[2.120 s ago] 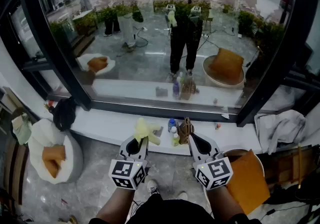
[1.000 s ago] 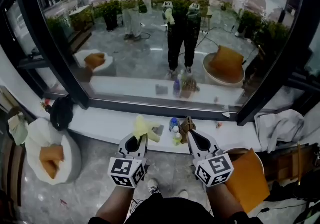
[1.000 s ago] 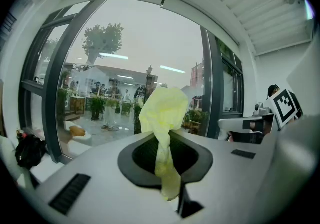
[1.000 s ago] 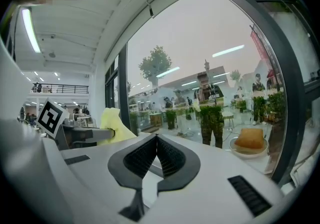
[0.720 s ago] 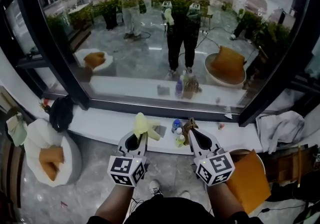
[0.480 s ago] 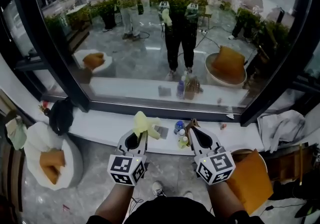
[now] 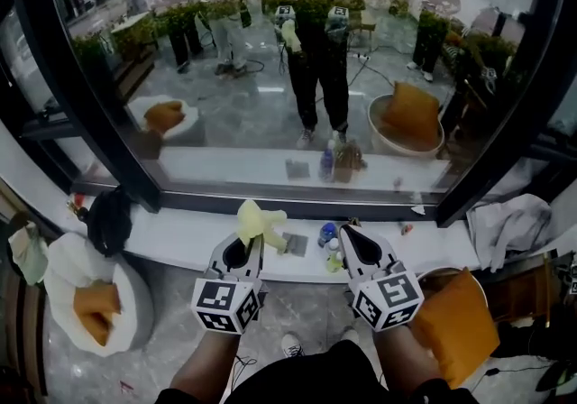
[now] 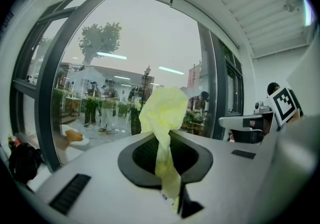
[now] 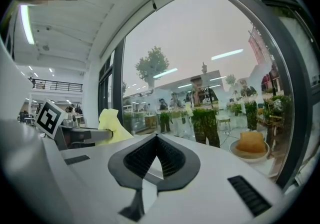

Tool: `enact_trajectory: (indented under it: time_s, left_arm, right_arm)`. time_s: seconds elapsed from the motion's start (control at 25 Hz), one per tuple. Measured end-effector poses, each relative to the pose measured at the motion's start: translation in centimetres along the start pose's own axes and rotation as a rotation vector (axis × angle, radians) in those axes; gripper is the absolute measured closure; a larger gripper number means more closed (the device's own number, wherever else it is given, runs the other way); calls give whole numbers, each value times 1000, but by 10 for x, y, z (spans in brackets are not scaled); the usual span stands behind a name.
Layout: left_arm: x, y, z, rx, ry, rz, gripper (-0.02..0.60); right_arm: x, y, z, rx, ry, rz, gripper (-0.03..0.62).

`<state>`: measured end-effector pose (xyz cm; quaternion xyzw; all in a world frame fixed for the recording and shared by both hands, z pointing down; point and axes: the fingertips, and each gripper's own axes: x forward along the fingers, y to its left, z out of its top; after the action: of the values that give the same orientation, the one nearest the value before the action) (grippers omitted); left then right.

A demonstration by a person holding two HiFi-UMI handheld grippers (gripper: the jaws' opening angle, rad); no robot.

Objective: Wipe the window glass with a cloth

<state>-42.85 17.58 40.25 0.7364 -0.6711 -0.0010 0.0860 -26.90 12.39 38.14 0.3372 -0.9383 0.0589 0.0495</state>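
Step in hand: approach. Wiping is not yet begun.

Left gripper (image 7: 248, 244) is clenched on the cloth (image 7: 257, 220). The cloth's narrow tail is pinched between the jaws and a yellow wad stands up past their tips. The cloth hangs over the near edge of the sill (image 7: 180, 240), about mid-length. It is short of the glass (image 7: 270, 78) and looks apart from it.

Right gripper (image 7: 347, 235) has its jaws closed tip to tip with nothing between them. It is held beside the left, over the sill's near edge, close to two small bottles (image 7: 330, 244).

The glass is one large pane between dark frame bars (image 7: 86, 87). Reflections are heavy and no smears or wipe tracks can be made out.

Next move (judgement): lift the left gripper and push it forward until the wad presses on the pane, then sweep.
- The soft wad must lead, not the hard jaw tips.
- The hold on the tail looks slim, so the cloth may slip under drag.
- The right gripper has no evident job and should stay clear of the bottles.
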Motion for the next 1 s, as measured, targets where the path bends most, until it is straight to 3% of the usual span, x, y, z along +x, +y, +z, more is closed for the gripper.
enact_trajectory:
  time_s: [0.44,1.0]
  left_arm:
    - [44,-1,8,-3,-6,33,548]
    - [145,-23,23,7,-11,174,548]
  right_arm:
    - [33,-47,20,-2,-24,13,568]
    - [96,-151,47,-3,-39,152,567]
